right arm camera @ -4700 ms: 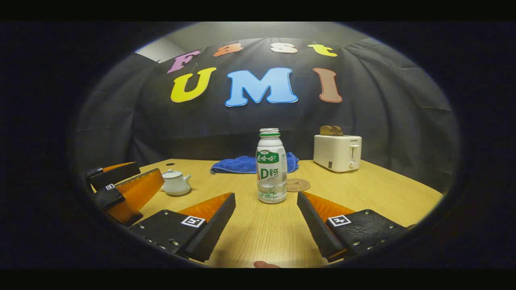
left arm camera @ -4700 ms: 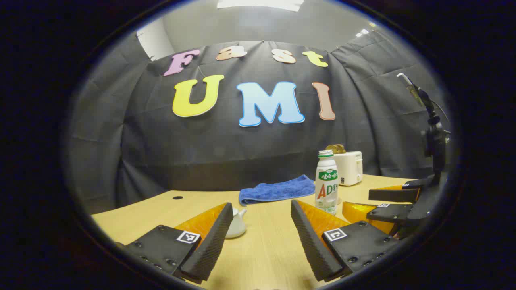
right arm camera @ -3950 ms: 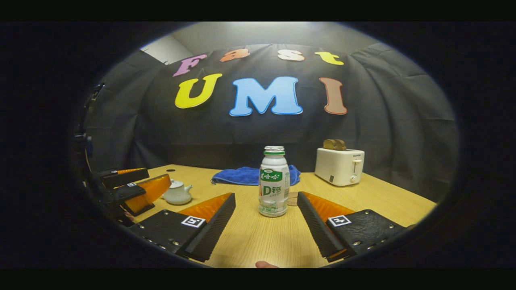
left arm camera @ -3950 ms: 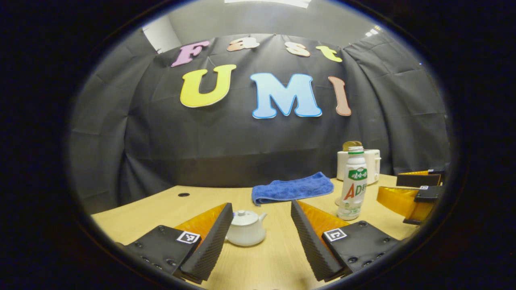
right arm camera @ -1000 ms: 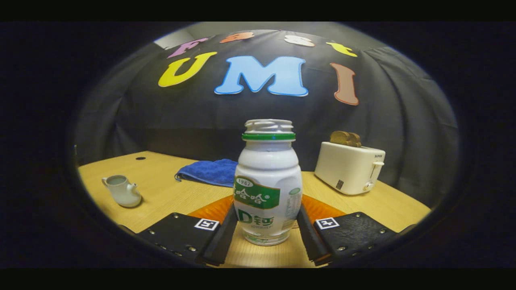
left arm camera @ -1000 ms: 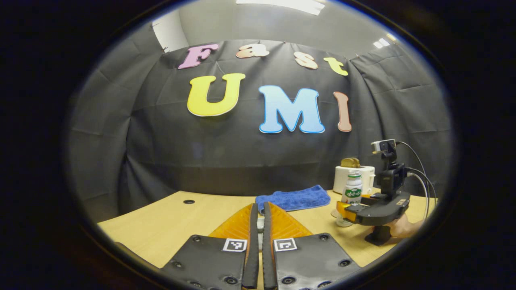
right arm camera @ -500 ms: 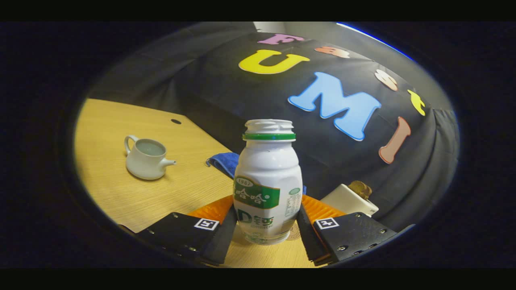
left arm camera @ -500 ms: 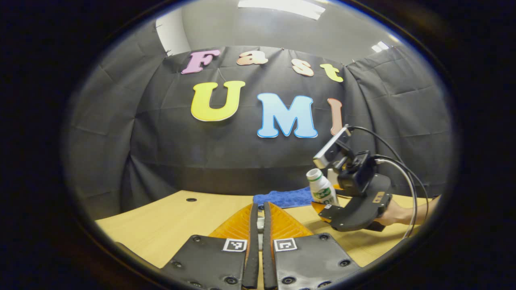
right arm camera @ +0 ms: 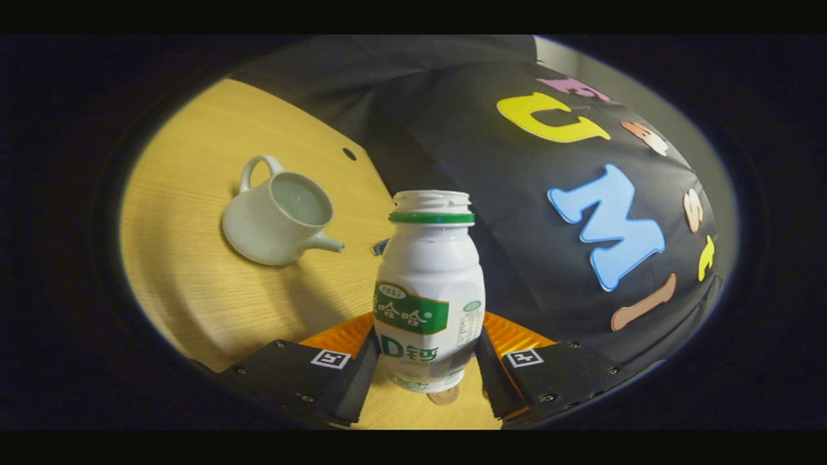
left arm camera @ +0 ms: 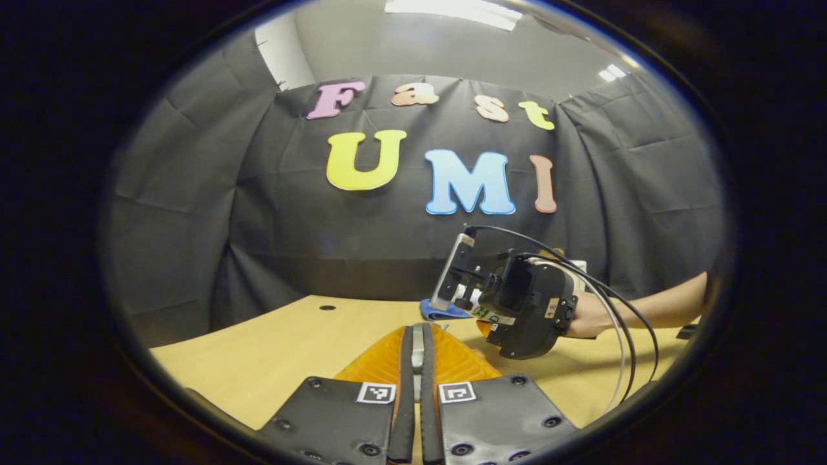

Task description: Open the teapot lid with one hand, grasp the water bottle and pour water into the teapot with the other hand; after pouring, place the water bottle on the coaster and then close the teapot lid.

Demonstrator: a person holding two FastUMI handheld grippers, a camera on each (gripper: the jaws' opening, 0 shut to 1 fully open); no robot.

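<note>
**Bottle gripped and tilted toward the open teapot**

Left gripper view: Fingers of the left gripper stand almost pressed together, a thin pale object pinched in the narrow slit between them; it cannot be told from here whether that is the teapot lid. Beyond them lies the wooden table. To the right, the right gripper hangs above the table, held by a hand with a bare forearm reaching in from the right edge and cables looping off its body. A small part of the water bottle shows at its front, and a corner of the blue towel peeks out just behind it.

Right gripper view: The right gripper has its two fingers clamped on the lower sides of the water bottle, which stands straight up between them, uncapped, its mouth ringed by a green band. The scene leans steeply. The white teapot sits on the table up and to the left of the bottle, well apart from it, lidless, its interior showing, spout pointing toward the bottle and handle away. Beneath the bottle's base a sliver of the round coaster shows.
</note>
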